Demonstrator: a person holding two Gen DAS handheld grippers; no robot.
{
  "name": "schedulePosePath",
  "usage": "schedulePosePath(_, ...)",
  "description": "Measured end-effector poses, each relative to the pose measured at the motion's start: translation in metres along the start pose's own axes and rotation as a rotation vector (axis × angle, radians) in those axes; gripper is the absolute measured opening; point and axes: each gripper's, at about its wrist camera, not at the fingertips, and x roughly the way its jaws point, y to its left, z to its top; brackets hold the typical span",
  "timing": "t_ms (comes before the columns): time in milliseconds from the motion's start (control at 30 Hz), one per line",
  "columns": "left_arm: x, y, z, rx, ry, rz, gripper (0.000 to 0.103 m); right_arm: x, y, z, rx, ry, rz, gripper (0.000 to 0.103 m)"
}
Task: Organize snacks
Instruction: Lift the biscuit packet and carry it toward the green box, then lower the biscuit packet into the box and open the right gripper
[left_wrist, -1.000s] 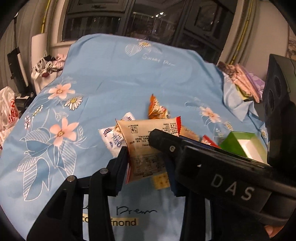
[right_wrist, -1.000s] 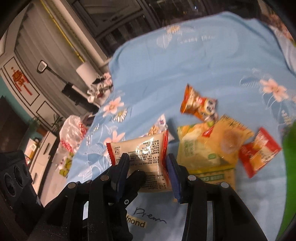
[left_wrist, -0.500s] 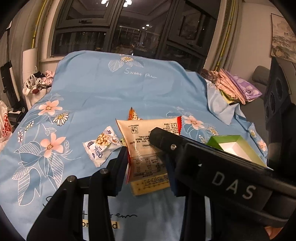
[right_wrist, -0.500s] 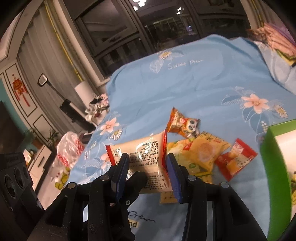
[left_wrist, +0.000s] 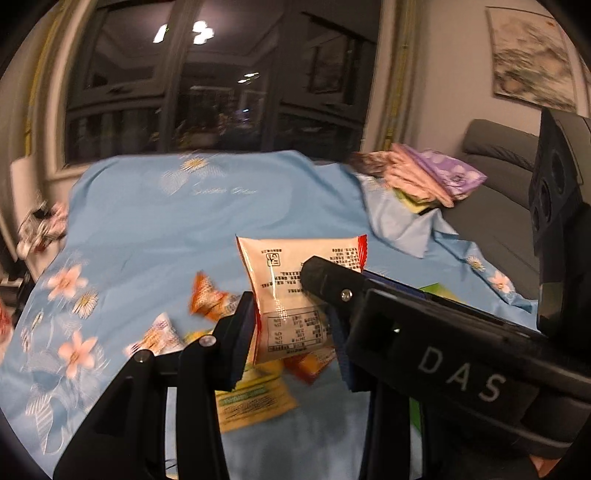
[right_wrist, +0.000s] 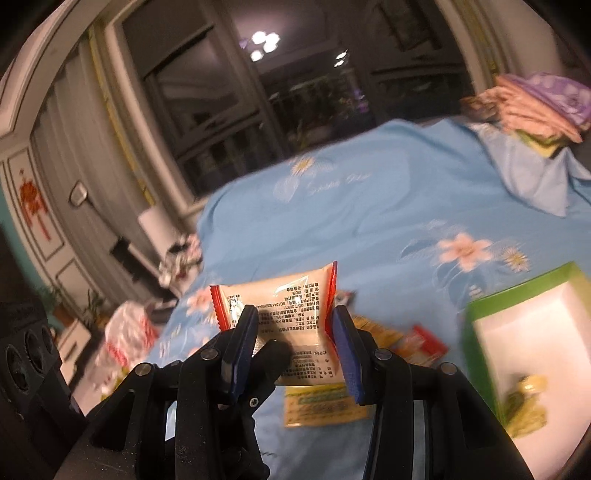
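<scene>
A cream snack packet with red ends (left_wrist: 291, 266) hangs in the air above the blue flowered cloth (left_wrist: 155, 229). My left gripper (left_wrist: 291, 332) is shut on its lower part. The right gripper's finger (left_wrist: 325, 273) crosses in from the right and presses the same packet. In the right wrist view my right gripper (right_wrist: 293, 332) is shut on the packet (right_wrist: 288, 299), its blue pads on both sides. On the cloth below lie loose snacks: an orange packet (left_wrist: 207, 299), a white one (left_wrist: 159, 332), a yellow one (right_wrist: 321, 402) and a red one (right_wrist: 424, 343).
A green box with a white inside (right_wrist: 517, 291) stands open at the right, with a yellow-green snack (right_wrist: 524, 402) in it. Folded clothes (left_wrist: 417, 177) are piled at the far right beside a grey sofa (left_wrist: 498, 192). A plastic bag (right_wrist: 125, 332) lies off the left edge.
Both grippers have risen with the cream packet between them and tipped upward. The loose snacks sit lower in view, and the green box has come further into the right wrist view.
</scene>
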Motion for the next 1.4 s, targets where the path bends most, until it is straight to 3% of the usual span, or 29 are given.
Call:
schedulePosePath(200, 0.014, -0.052, 0.014, 0.083, 0.001, -0.093, 0.038, -0.036, -0.042, 0.016, 0.066, -0.091, -0.087, 0.043)
schedulePosePath(533, 0.047, -0.111, 0.015, 0.162, 0.079, -0.235, 0.038, -0.071, -0.104, 0.021, 0.206, -0.129, -0.228, 0.042)
schedulePosePath(1000, 0.105, -0.155, -0.004, 0.192, 0.305, -0.389, 0.038, -0.074, -0.181, 0.004, 0.436, -0.039, -0.383, 0.038)
schedulePosePath(1400, 0.135, -0.164, -0.022, 0.170, 0.457, -0.398, 0.033, -0.062, -0.215, -0.012, 0.547, 0.061, -0.419, 0.037)
